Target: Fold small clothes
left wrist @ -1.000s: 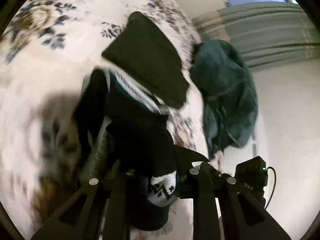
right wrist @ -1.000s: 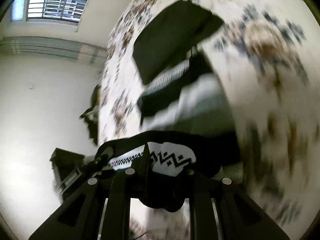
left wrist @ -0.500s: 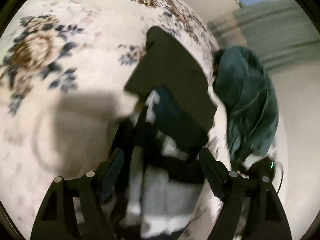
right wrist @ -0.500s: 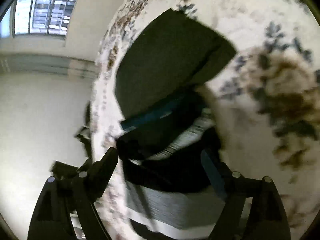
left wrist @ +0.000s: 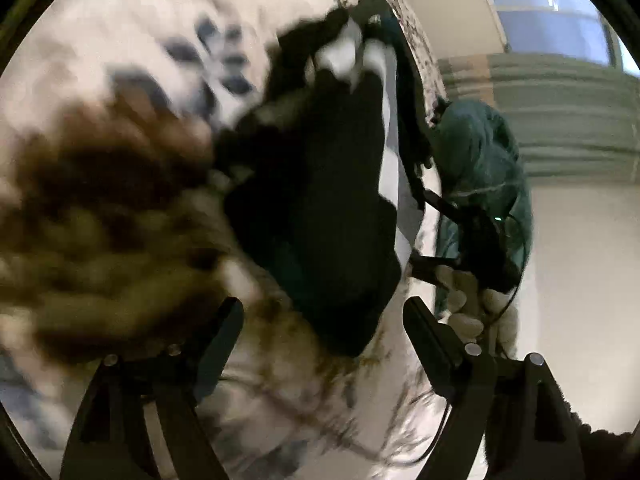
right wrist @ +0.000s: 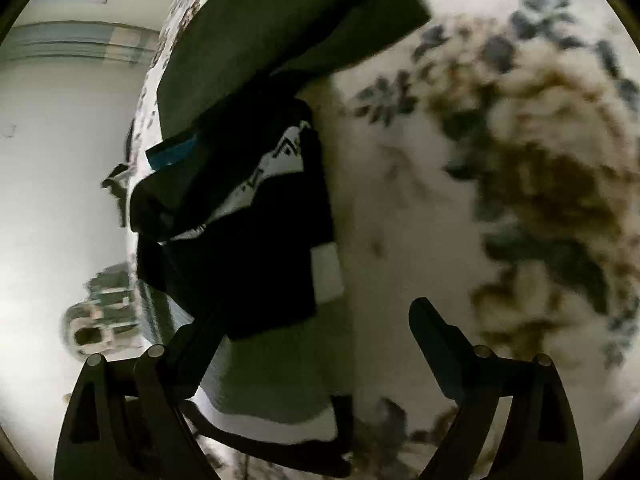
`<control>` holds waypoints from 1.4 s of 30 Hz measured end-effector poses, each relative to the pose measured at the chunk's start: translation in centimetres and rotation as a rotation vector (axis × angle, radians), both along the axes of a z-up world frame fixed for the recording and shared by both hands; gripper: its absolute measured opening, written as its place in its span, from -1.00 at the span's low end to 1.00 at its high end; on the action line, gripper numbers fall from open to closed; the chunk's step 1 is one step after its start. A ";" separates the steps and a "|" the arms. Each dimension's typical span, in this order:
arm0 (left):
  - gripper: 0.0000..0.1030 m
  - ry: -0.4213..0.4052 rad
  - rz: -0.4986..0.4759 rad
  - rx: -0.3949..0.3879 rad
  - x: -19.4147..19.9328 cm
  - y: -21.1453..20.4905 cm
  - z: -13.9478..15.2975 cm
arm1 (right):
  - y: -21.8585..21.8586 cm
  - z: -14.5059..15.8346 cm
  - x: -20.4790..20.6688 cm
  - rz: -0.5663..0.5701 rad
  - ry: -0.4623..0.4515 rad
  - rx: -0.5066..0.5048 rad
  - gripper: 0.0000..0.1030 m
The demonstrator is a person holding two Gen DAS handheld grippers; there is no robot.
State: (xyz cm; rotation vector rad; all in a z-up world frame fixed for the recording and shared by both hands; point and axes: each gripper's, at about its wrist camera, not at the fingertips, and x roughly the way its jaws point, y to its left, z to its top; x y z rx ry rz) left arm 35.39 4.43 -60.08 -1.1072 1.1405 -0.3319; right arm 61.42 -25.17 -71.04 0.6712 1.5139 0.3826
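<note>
A black garment with a white zigzag pattern (right wrist: pixel 256 232) lies on top of a pile of small clothes on the floral bedspread (right wrist: pixel 420 220). Under it are a grey and white piece (right wrist: pixel 276 380) and a teal-edged one (right wrist: pixel 176 152). A dark folded garment (right wrist: pixel 280 32) lies behind them. My right gripper (right wrist: pixel 320 320) hangs close over the pile, jaws opening wide, nothing pressed between them. In the blurred left wrist view the black garment (left wrist: pixel 320 200) reaches down between the fingers of my left gripper (left wrist: pixel 322 320), whose jaws are opening too and do not pinch it.
A dark teal garment (left wrist: pixel 480 168) hangs past the bed's edge on the right. A hand (left wrist: pixel 460 304) holds a dark device with a green light there. Pale wall (right wrist: pixel 60 160) and a window (left wrist: pixel 560 12) lie beyond the bed. Bare bedspread (left wrist: pixel 120 200) spreads to the left of the pile.
A second ago both grippers were shut on the black patterned garment. Both have let go of it onto the pile, opened wide and sunk closer to the bed.
</note>
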 end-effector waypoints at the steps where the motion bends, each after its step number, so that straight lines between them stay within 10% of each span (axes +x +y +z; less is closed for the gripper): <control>1: 0.58 -0.006 0.021 -0.020 0.7 -0.8 -0.6 | 0.3 -0.5 0.6 0.014 0.012 0.022 0.81; 5: 0.44 -0.017 0.129 -0.029 3.7 -1.6 -2.2 | 2.3 -2.6 3.2 0.077 0.043 0.074 0.88; 7: -0.39 -0.010 0.173 -0.036 4.4 -1.1 -2.4 | 3.6 -3.9 4.5 0.087 0.064 0.129 0.93; 8: -0.44 0.004 0.178 -0.046 4.7 -0.7 -2.3 | 4.2 -4.6 5.0 0.087 0.076 0.156 0.93; 11: -0.51 0.015 0.165 -0.058 5.2 0.4 -1.4 | 5.2 -5.3 5.5 0.062 0.046 0.168 0.82; 13: -0.52 0.009 0.134 -0.052 5.6 1.0 -0.3 | 5.7 -4.7 4.8 0.074 -0.003 0.145 -0.04; 15: -0.52 0.004 0.070 -0.018 6.3 1.7 0.9 | 5.7 -4.3 3.4 0.086 -0.042 0.142 -0.26; 24: -0.52 0.027 -0.144 0.039 5.8 7.7 6.1 | 4.1 0.8 -9.2 -0.079 -0.081 0.147 -0.41; 34: -0.14 0.138 -0.290 0.283 1.5 6.2 4.8 | 5.2 -2.6 -26.0 -0.270 0.182 0.106 -0.05; 36: 0.00 0.115 -0.234 0.380 -0.2 6.3 6.8 | 3.6 -2.1 -26.4 -0.277 0.170 0.051 0.40; 38: 0.54 0.106 -0.179 0.539 -2.3 6.6 9.1 | 2.2 -0.7 -26.5 -0.262 0.131 0.003 0.44; 42: 0.74 0.176 -0.082 0.787 -7.8 7.5 10.2 | 0.5 3.4 -25.0 -0.208 0.058 -0.161 0.45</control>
